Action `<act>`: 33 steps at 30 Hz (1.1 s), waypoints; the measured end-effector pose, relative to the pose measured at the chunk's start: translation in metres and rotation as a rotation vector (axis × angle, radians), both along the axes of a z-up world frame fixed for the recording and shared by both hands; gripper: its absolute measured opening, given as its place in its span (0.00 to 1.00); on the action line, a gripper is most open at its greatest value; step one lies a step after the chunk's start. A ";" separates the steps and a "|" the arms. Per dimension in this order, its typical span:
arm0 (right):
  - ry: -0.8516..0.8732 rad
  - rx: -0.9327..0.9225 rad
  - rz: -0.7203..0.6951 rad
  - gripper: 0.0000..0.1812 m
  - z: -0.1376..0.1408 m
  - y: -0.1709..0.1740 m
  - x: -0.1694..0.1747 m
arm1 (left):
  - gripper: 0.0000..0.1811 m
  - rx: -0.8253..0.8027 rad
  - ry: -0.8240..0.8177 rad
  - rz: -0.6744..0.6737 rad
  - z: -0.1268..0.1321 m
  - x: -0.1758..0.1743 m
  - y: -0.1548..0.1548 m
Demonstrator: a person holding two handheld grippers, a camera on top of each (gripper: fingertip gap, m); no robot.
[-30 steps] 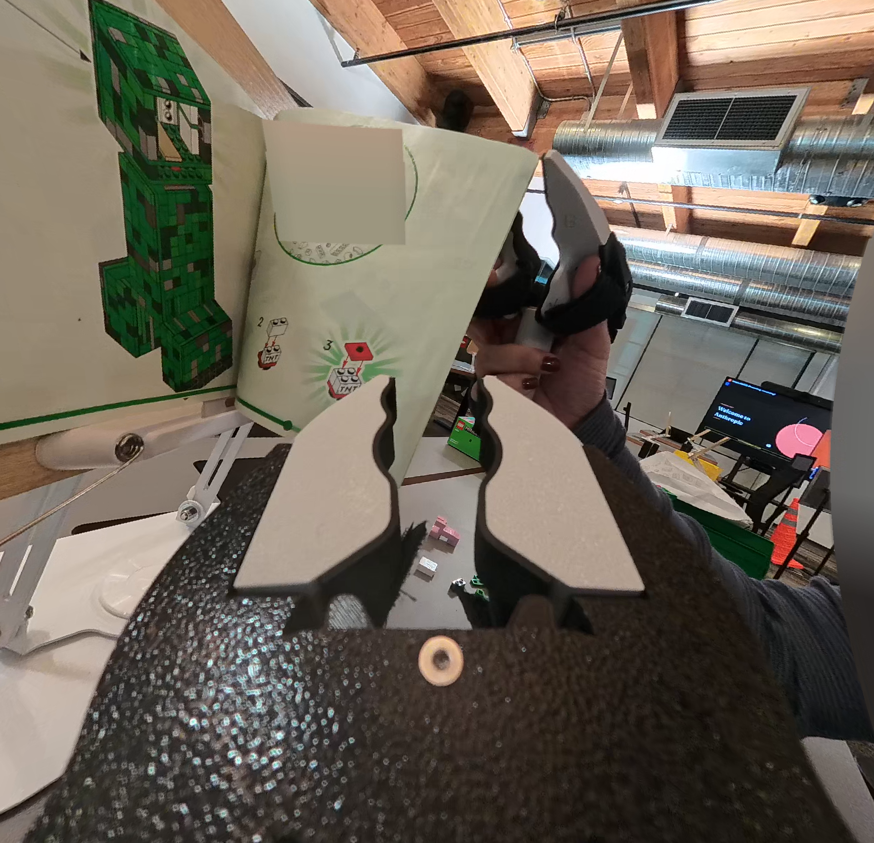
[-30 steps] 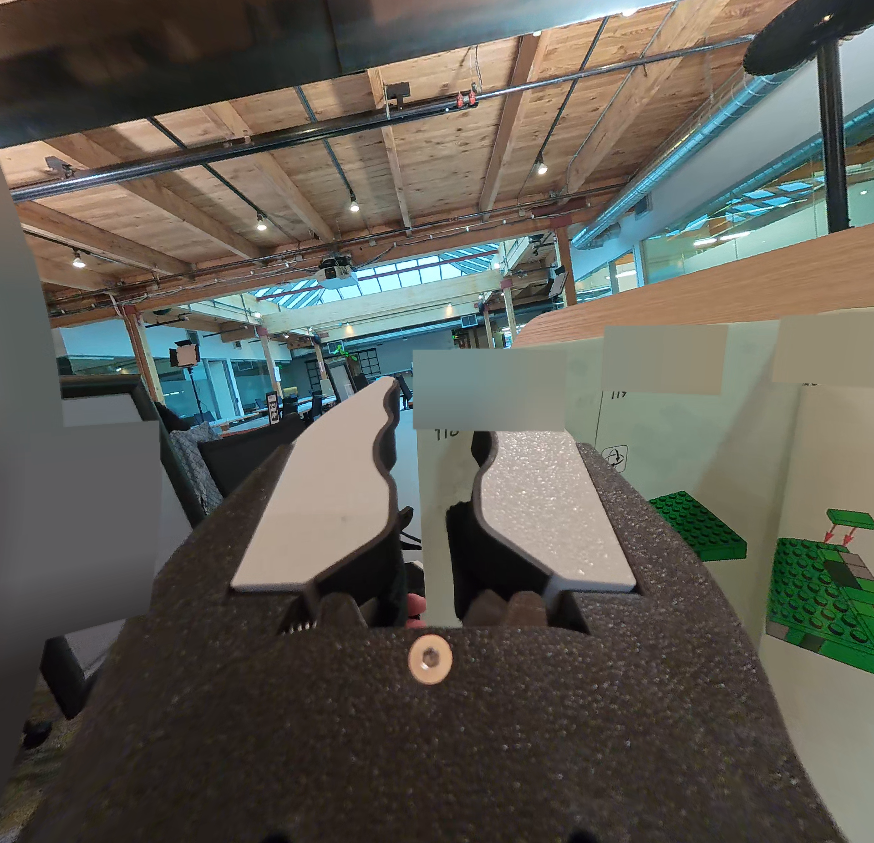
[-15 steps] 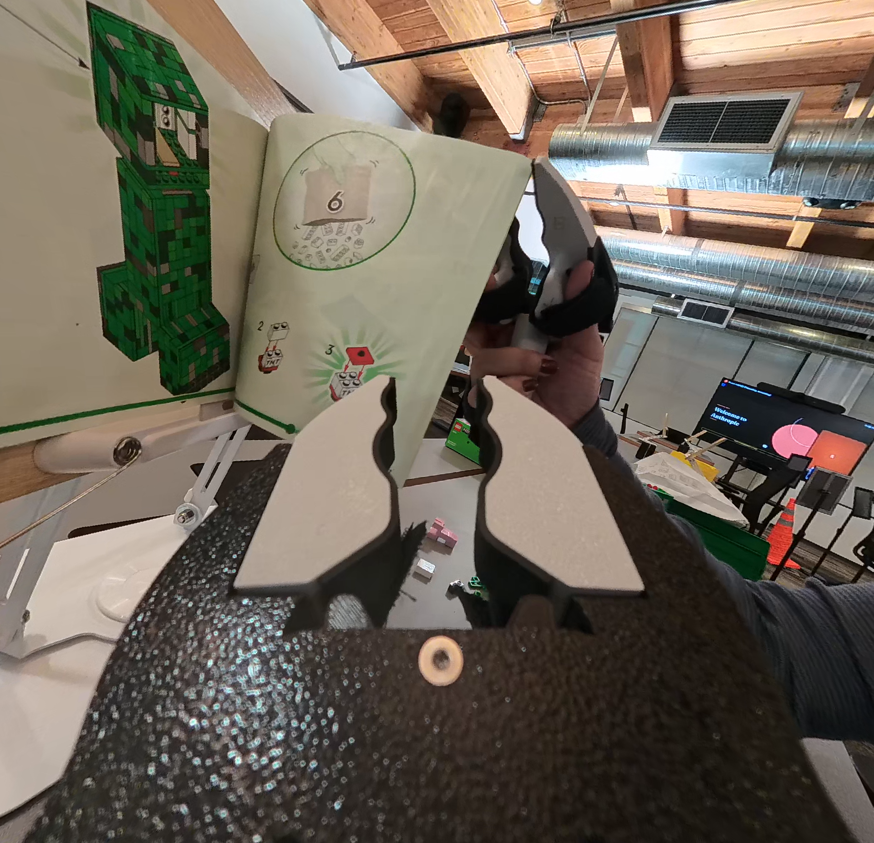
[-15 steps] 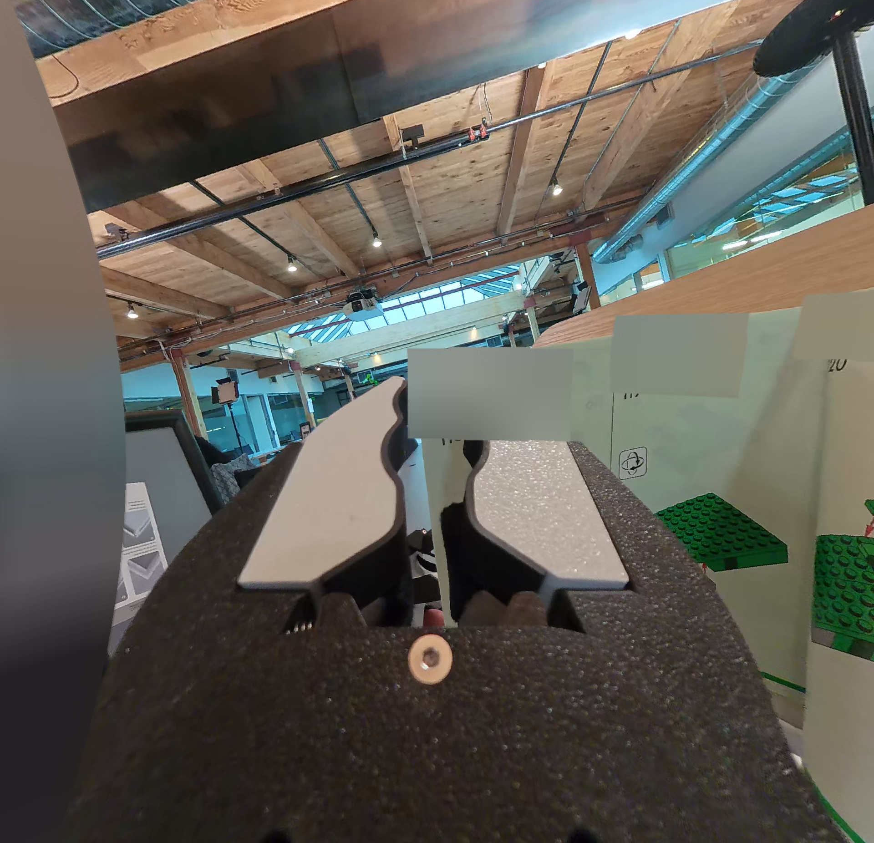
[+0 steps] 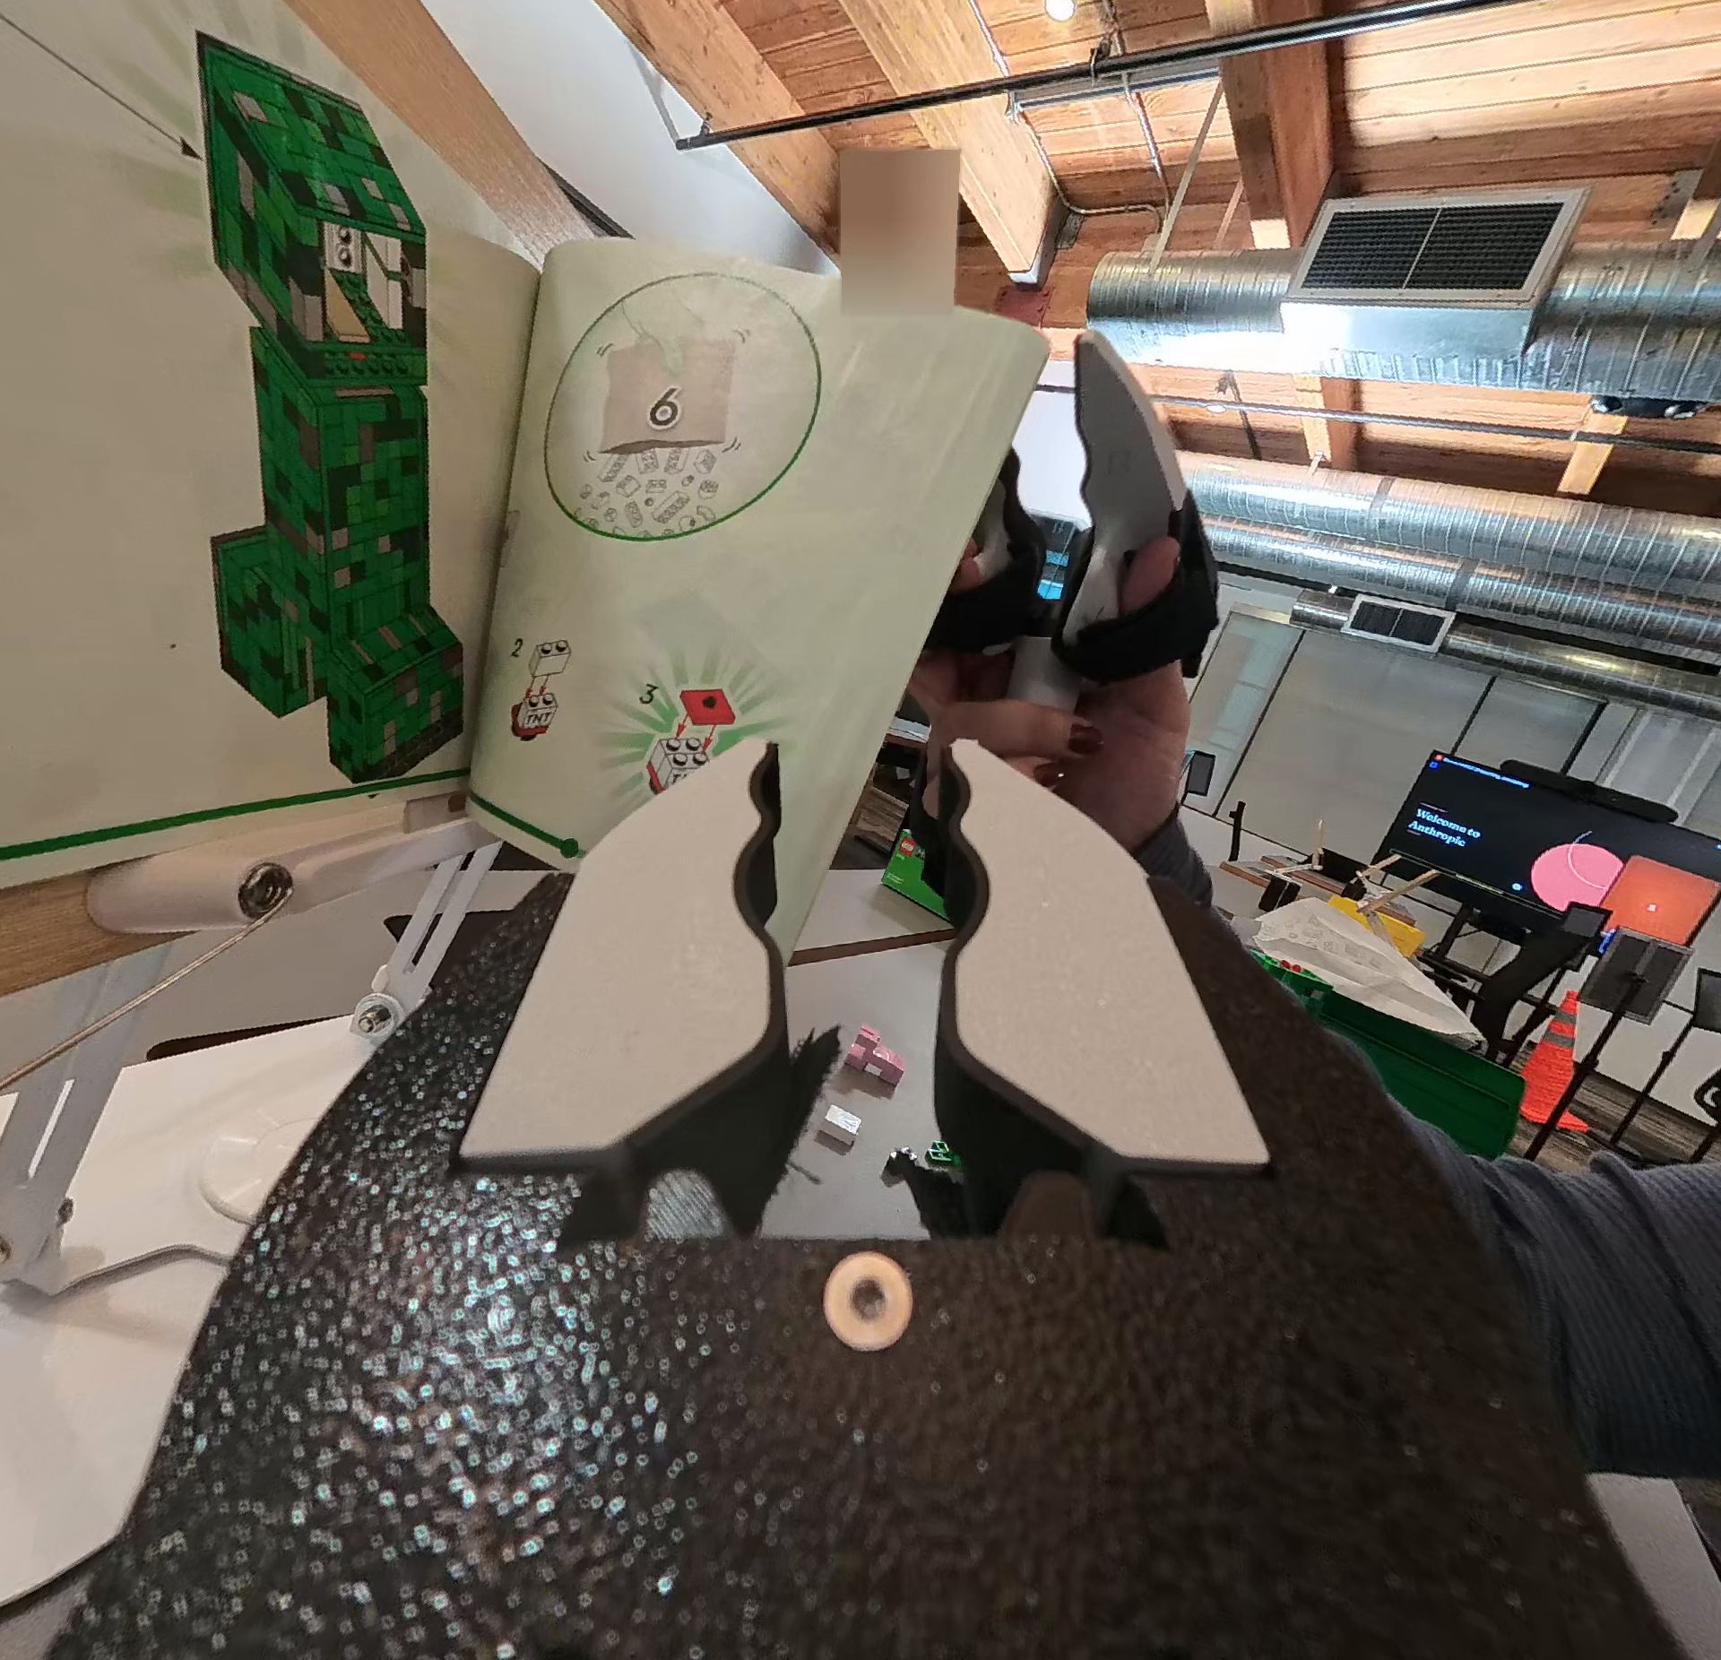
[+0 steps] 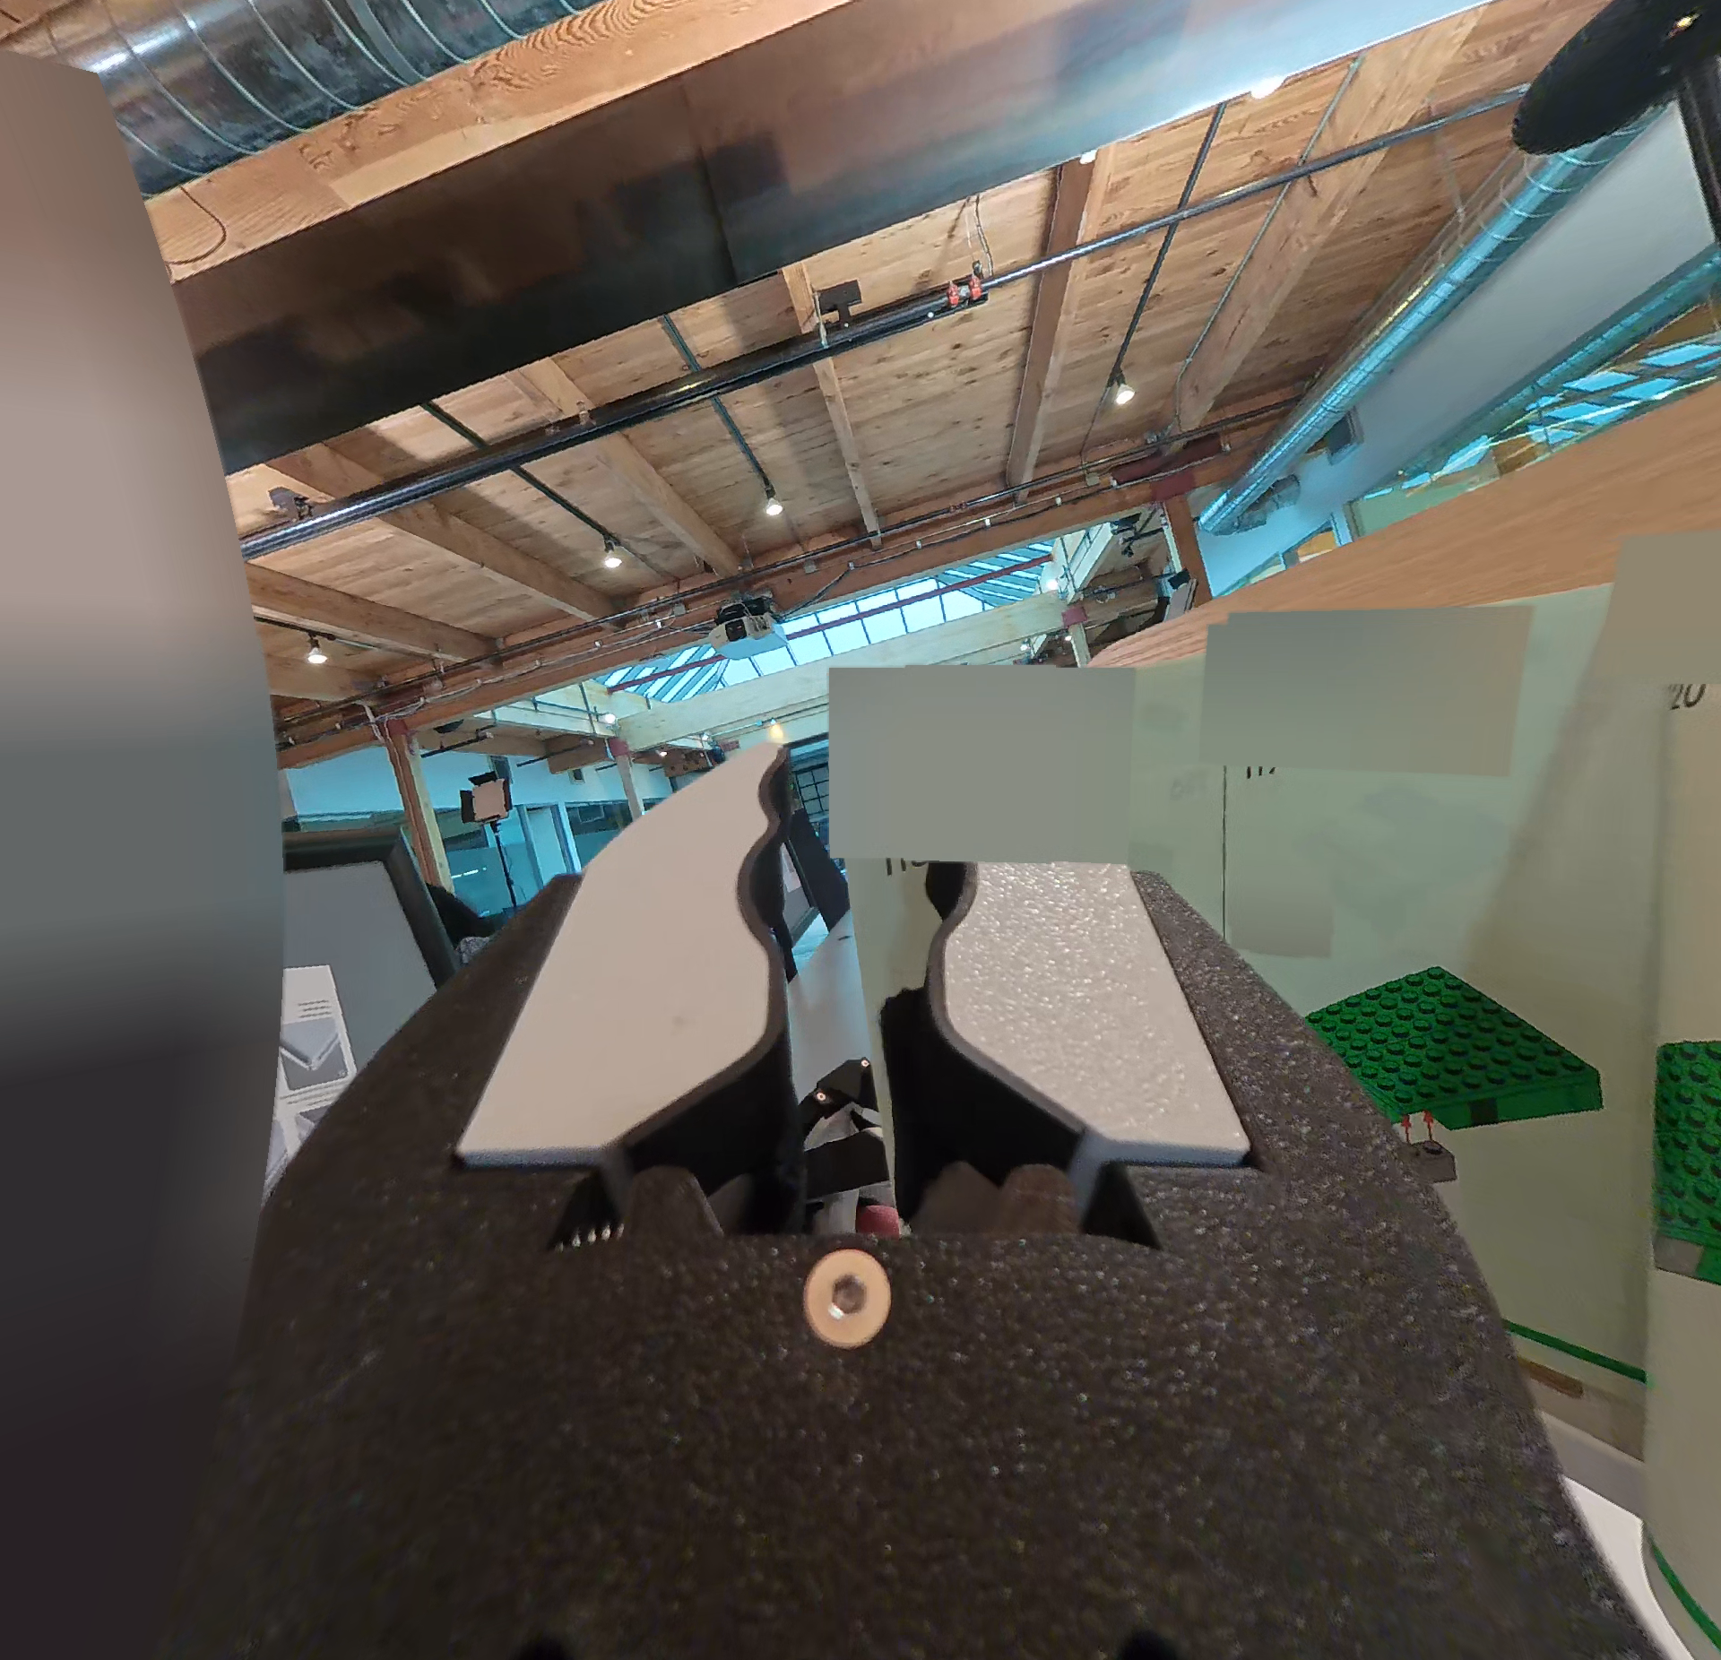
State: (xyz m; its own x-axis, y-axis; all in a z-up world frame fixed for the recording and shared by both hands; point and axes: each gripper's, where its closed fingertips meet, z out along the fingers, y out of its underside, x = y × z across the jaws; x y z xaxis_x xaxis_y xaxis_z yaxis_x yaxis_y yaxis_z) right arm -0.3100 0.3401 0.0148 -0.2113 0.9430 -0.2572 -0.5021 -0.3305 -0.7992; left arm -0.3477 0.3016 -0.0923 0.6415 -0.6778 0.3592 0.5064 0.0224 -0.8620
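Booklet page [image 5: 745,591]: a pale green sheet of a building-brick instruction booklet, standing curled away from the flat sheet [image 5: 112,498] beside it that shows a green blocky figure. The booklet rests on a white stand [image 5: 279,880] at the left of the desk [image 5: 875,954].

Right gripper [image 5: 1052,498]: seen from my left wrist view, it is at the free outer edge of the page, high above the desk, one finger in front of the sheet and the other partly hidden behind it. A hand [image 5: 1117,759] in a dark blue sleeve carries it. In my right wrist view the gripper [image 6: 861,814] has its jaws parted, and the edge of the page [image 6: 871,982] runs up through the gap, lying closer to the right-hand finger. I cannot tell whether either finger presses on the paper.

Left gripper [image 5: 859,759]: jaws apart and holding nothing. It sits low, just below the bottom corner of the page, which dips behind its left-hand finger; contact cannot be judged.

Desk surface between the left fingers: a small pink brick [image 5: 875,1057], a grey brick [image 5: 841,1126] near it, and tiny dark and green pieces [image 5: 931,1154] beside those.

Background: a green box [image 5: 917,861], a dark screen [image 5: 1565,870] and an orange cone [image 5: 1560,1066].
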 end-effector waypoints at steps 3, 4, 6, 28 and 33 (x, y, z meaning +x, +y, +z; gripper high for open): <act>0.017 -0.005 0.006 0.12 0.001 0.000 0.002 | 0.17 0.000 0.000 0.001 0.000 0.000 0.000; 0.022 -0.008 0.006 0.11 0.001 0.000 0.002 | 0.17 0.000 0.000 0.000 0.000 0.000 0.000; 0.028 -0.004 0.010 0.09 0.002 -0.001 0.003 | 0.17 0.001 -0.002 -0.001 0.001 0.000 0.000; 0.039 -0.018 0.060 0.07 0.001 -0.004 -0.003 | 0.17 0.015 -0.011 -0.003 0.004 -0.002 -0.003; 0.026 -0.021 0.057 0.02 -0.003 -0.003 -0.007 | 0.17 0.017 -0.012 0.000 0.005 -0.004 -0.004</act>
